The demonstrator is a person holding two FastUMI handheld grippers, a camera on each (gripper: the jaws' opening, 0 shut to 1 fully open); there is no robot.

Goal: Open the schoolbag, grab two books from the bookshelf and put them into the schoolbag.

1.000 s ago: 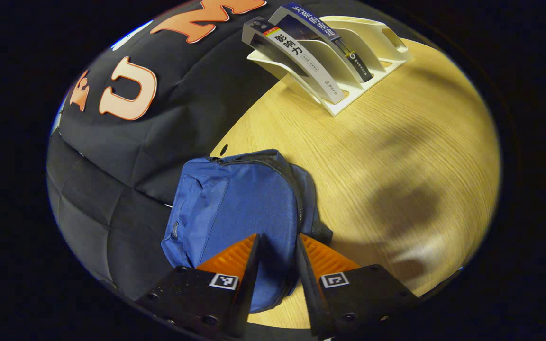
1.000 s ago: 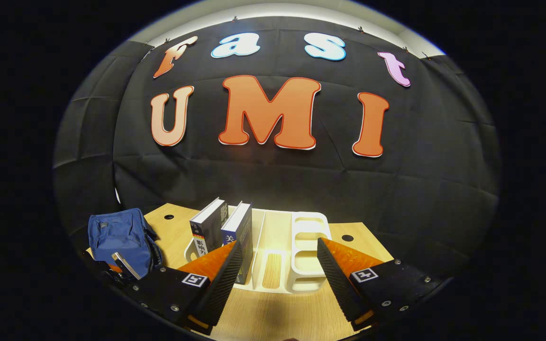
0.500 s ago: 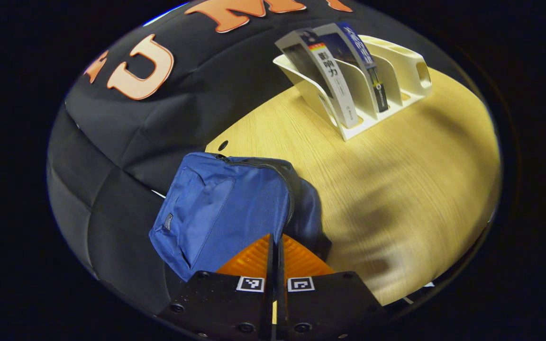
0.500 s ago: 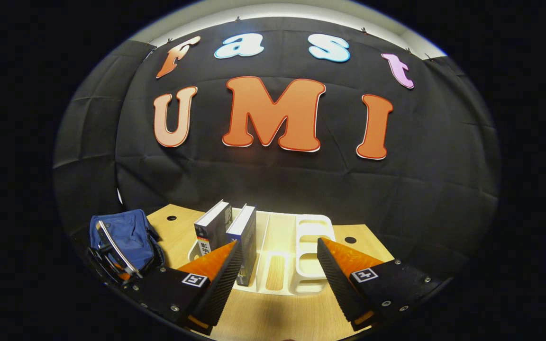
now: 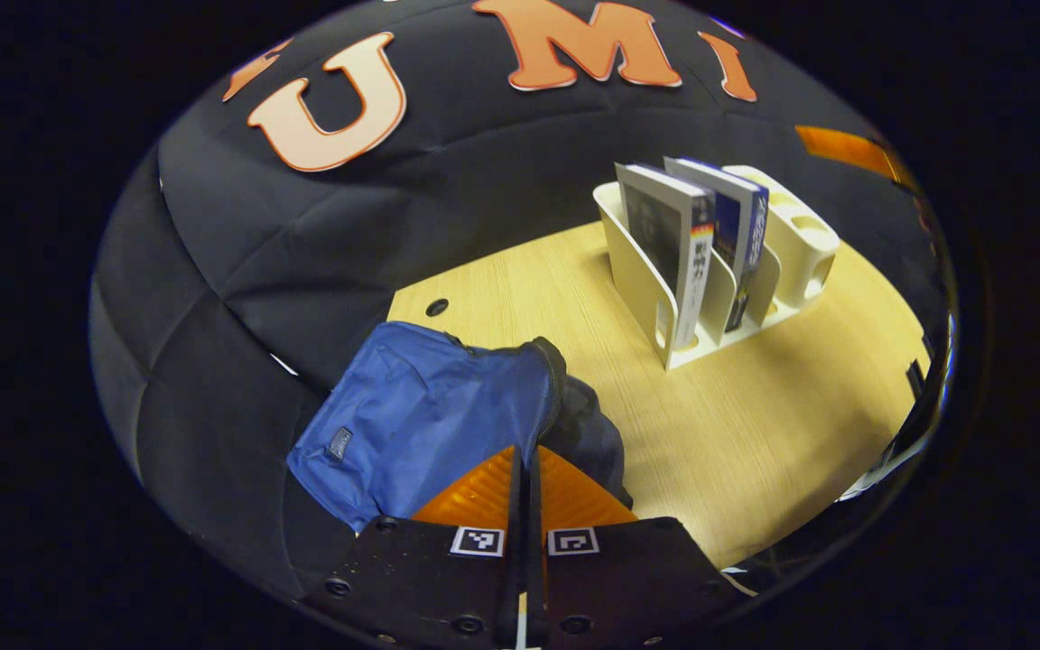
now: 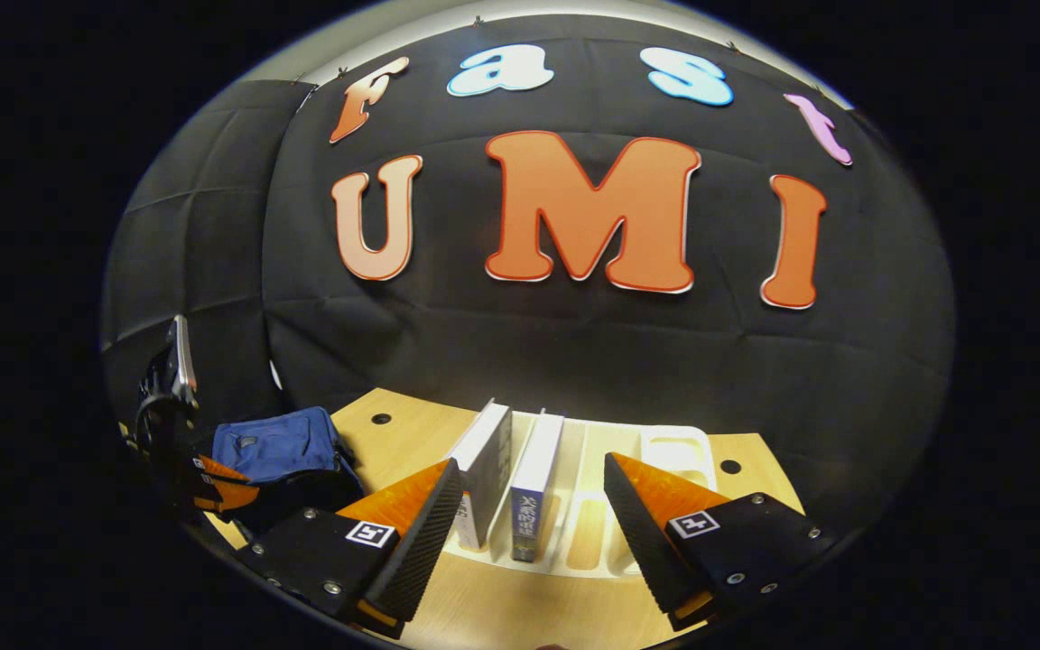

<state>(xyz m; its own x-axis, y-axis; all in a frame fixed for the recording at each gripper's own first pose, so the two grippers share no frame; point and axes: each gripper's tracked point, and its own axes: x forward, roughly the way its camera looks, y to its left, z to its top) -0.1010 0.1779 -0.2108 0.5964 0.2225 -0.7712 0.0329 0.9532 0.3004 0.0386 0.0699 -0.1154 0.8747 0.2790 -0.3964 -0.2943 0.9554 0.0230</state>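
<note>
A: Blue fabric schoolbag [image 5: 430,420] lies at the left edge of the wooden surface [image 5: 755,424]. Left tool [image 5: 527,460] has its fingers together at the bag's dark zip edge; can't tell if anything is pinched.

B: Right tool [image 6: 531,492]?

A: Fingers spread apart, hovering before the white bookshelf [image 6: 615,542]. Two books [image 6: 488,478] stand upright in its left slots, side by side. In the right gripper view, the left tool [image 6: 213,487] sits against the bag [image 6: 281,447].
</note>
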